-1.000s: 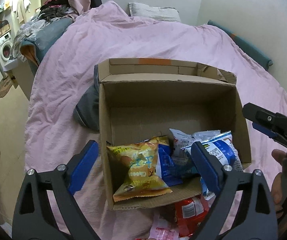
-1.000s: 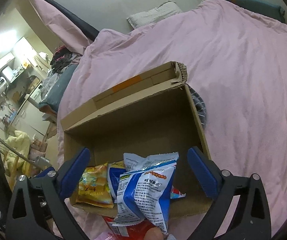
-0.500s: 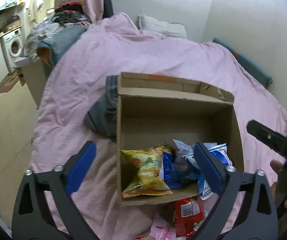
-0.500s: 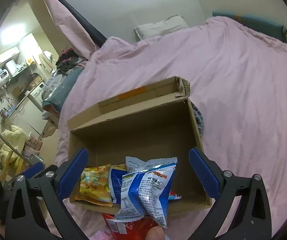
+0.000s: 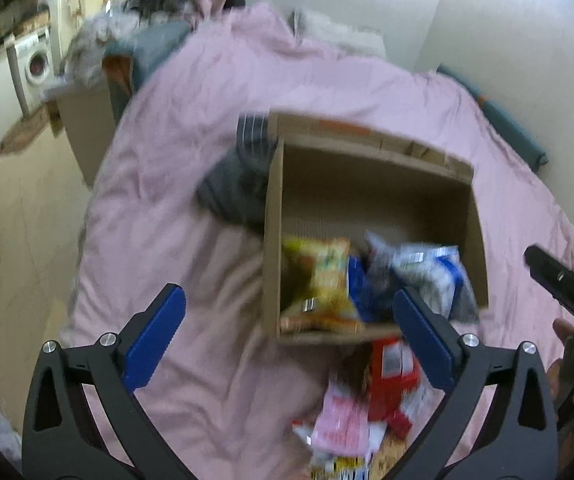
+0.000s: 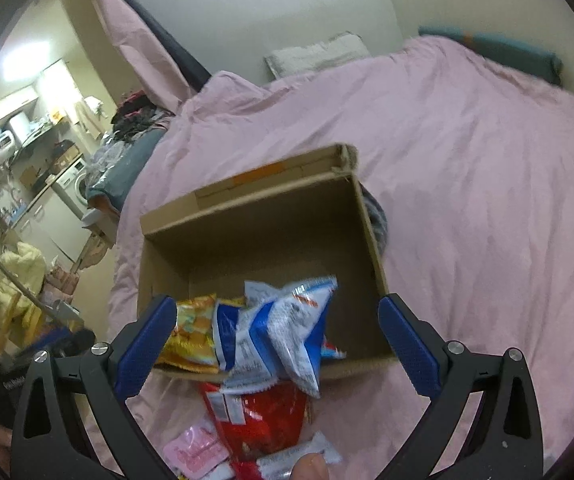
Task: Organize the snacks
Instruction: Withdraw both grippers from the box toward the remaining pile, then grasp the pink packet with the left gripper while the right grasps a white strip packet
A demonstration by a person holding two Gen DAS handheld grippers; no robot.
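Snacks: red packet [image 6: 265, 412] lies on bed just short of box [image 6: 367, 220], between right tongs [image 6: 277, 330], nearer; left tongs [image 5: 289, 326] too gape empty.

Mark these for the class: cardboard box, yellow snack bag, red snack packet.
cardboard box [image 6: 263, 248], right wrist view, inner back wall
yellow snack bag [image 6: 191, 332], right wrist view, front face
red snack packet [image 6: 271, 420], right wrist view, middle

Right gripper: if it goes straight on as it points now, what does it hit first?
Probably the blue-white bag, which droops over the box's near edge, centred between the open fingers of the right gripper. Depth is unclear in the fisheye.
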